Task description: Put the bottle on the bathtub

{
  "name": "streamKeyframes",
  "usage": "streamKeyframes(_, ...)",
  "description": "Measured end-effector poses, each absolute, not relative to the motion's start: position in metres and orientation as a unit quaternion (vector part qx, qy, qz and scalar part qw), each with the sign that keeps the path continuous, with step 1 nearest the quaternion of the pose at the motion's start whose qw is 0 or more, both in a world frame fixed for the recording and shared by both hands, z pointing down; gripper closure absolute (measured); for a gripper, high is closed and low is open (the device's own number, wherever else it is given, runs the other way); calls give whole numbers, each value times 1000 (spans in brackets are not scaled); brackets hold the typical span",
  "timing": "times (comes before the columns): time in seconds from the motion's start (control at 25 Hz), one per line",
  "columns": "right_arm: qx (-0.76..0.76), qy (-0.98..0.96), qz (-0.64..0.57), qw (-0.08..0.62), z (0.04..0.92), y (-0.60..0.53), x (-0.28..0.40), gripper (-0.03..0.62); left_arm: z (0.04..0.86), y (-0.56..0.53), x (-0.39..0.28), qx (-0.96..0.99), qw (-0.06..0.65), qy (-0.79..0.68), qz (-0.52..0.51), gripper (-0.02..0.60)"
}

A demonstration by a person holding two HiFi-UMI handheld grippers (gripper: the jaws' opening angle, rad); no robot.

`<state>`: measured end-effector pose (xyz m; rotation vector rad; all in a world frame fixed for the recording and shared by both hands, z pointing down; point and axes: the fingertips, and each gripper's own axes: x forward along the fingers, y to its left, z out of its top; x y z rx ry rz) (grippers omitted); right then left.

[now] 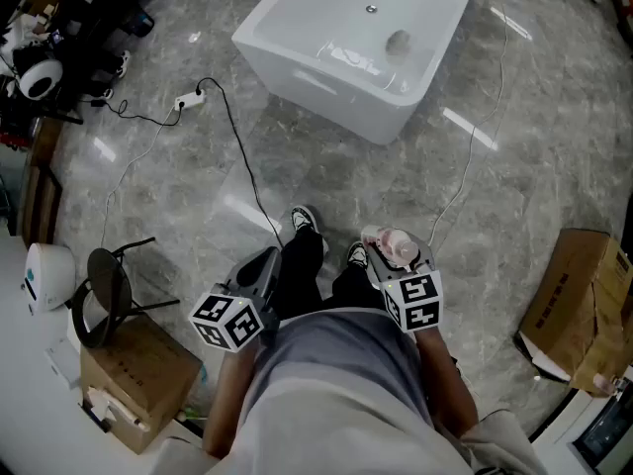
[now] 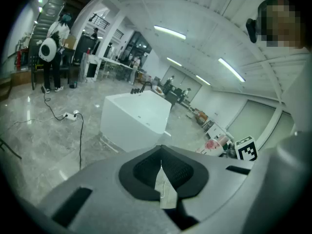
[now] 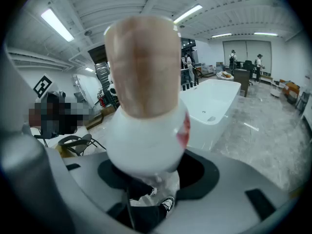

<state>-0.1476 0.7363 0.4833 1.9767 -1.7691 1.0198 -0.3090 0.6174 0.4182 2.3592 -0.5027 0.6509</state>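
The white bathtub (image 1: 368,40) stands on the grey marble floor a few steps ahead of the person's feet; it also shows in the left gripper view (image 2: 137,117) and the right gripper view (image 3: 215,104). My right gripper (image 1: 400,257) is shut on a white bottle (image 1: 390,239) with a pinkish cap, held low in front of the person's right leg. That bottle (image 3: 144,96) fills the right gripper view, upright between the jaws (image 3: 151,184). My left gripper (image 1: 261,267) hangs by the left leg, jaws shut (image 2: 162,175) on nothing but a small pale scrap at the pads.
A black cable (image 1: 237,137) with a power strip (image 1: 190,99) runs across the floor left of the tub. A black stool (image 1: 107,285) and cardboard box (image 1: 138,374) stand at the left, another box (image 1: 584,305) at the right. People stand far behind.
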Motion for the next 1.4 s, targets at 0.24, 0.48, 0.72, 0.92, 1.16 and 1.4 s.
streamKeyframes(0.24,678,-617,369,154,486,749,-145,373,413,625,-296,902,308,-196,229,577)
streamKeyframes(0.48,688,-616,357,139,468,711,-127,372,411,592,-285,908,311,-195,203,577)
streamKeyframes(0.72,682,-623,354,147,452,644,-108,372,413,525,-270,907,316,-196,198,577)
streamKeyframes(0.92,673,-629,357,153,448,572,-102,372,413,447,-261,908,308,-198,207,577)
streamKeyframes(1.16,666,-632,365,153,445,482,-104,372,403,350,-261,907,309,-212,192,577)
streamKeyframes(1.4,657,-641,364,155,433,404,-102,372,380,279,-256,916,300,-206,169,577)
